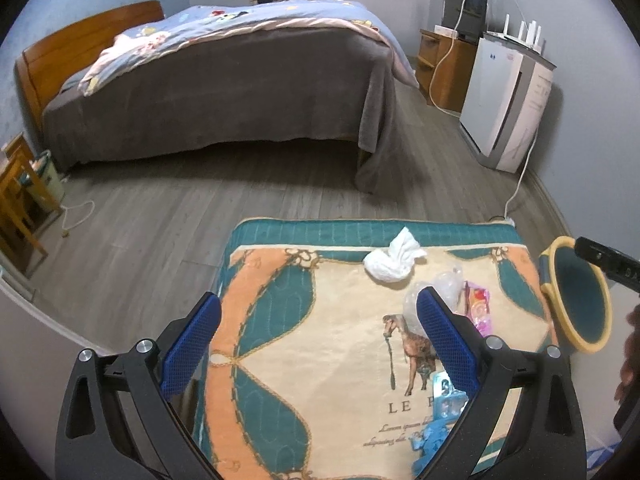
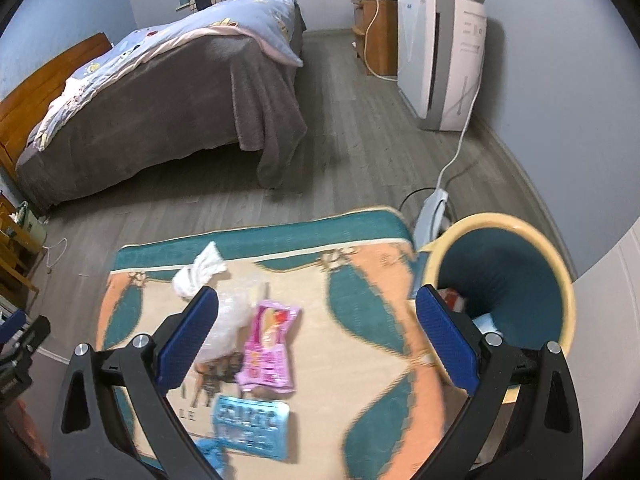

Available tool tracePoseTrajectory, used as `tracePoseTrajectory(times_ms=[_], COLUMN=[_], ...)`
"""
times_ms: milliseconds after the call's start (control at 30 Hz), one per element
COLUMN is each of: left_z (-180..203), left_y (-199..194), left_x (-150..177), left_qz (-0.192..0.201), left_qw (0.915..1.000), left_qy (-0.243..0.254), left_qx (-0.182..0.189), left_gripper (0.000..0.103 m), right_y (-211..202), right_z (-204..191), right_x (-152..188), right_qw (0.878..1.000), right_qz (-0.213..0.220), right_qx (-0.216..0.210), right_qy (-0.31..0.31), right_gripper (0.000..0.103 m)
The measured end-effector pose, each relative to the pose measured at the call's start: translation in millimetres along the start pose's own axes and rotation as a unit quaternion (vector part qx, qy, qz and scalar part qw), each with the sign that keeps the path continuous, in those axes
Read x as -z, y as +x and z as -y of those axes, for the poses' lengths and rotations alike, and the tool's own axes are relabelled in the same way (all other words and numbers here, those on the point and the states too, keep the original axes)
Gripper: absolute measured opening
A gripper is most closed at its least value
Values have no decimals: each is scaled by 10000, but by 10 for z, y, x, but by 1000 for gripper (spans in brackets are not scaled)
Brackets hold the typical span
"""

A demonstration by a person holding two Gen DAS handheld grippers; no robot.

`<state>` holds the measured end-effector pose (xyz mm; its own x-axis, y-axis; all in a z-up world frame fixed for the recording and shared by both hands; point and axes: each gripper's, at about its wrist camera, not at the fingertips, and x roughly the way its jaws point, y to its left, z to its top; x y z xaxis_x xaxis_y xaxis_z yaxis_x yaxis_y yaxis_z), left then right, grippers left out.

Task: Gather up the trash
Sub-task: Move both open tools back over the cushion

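Trash lies on a patterned cloth-covered table [image 1: 280, 340] [image 2: 360, 300]: a crumpled white tissue [image 1: 392, 262] [image 2: 200, 270], a clear plastic bag [image 1: 444, 286] [image 2: 230, 320], a pink wrapper [image 1: 478, 306] [image 2: 268, 350], a light blue packet [image 1: 446, 398] [image 2: 250, 424] and a blue scrap [image 1: 430, 438] [image 2: 212, 454]. A teal bin with a yellow rim [image 1: 576, 294] [image 2: 504, 276] stands at the table's right and holds some items. My left gripper [image 1: 318, 346] is open over the cloth's left half. My right gripper [image 2: 316, 344] is open above the wrappers, holding nothing.
A bed [image 1: 224, 84] with a grey cover and blue quilt stands across the wooden floor. A white appliance [image 1: 508, 100] [image 2: 440, 56] and a wooden cabinet [image 1: 444, 68] line the right wall, with a cable and power strip [image 2: 430, 216] on the floor. Wooden furniture [image 1: 20, 200] sits far left.
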<state>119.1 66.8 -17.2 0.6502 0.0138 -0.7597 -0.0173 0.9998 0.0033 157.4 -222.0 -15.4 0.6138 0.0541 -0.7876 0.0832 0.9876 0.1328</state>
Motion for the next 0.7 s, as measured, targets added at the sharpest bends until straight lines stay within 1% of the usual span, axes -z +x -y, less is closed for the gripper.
tracePoseTrajectory(times_ms=[167, 233, 367, 433, 500, 633, 700], left_z=[90, 116, 139, 158, 171, 152, 148], left_y=[27, 47, 176, 292, 447, 654, 707], left_x=[21, 15, -46, -75, -102, -158, -189], left_qz=[108, 118, 56, 4, -148, -411, -430], left_qw=[9984, 9979, 9986, 9982, 9977, 9982, 9982], left_qy=[517, 604, 529, 594, 619, 426, 397], left_qx=[-209, -210, 7, -102, -212, -134, -122], left_gripper=[97, 97, 97, 97, 97, 97, 97], right_y=[163, 216, 358, 470, 581, 781, 879], right_z=[-252, -308, -306, -256, -182, -49, -33], right_x=[42, 41, 20, 22, 30, 34, 41], right_qw=[9995, 9989, 9980, 9977, 9973, 9959, 9944], right_qz=[-143, -180, -255, -377, -547, -845, -995], right_qx=[-93, -93, -48, -25, -46, -221, -158], right_qy=[-278, -425, -576, -562, -485, -248, -319], right_gripper=[97, 97, 97, 97, 97, 97, 97])
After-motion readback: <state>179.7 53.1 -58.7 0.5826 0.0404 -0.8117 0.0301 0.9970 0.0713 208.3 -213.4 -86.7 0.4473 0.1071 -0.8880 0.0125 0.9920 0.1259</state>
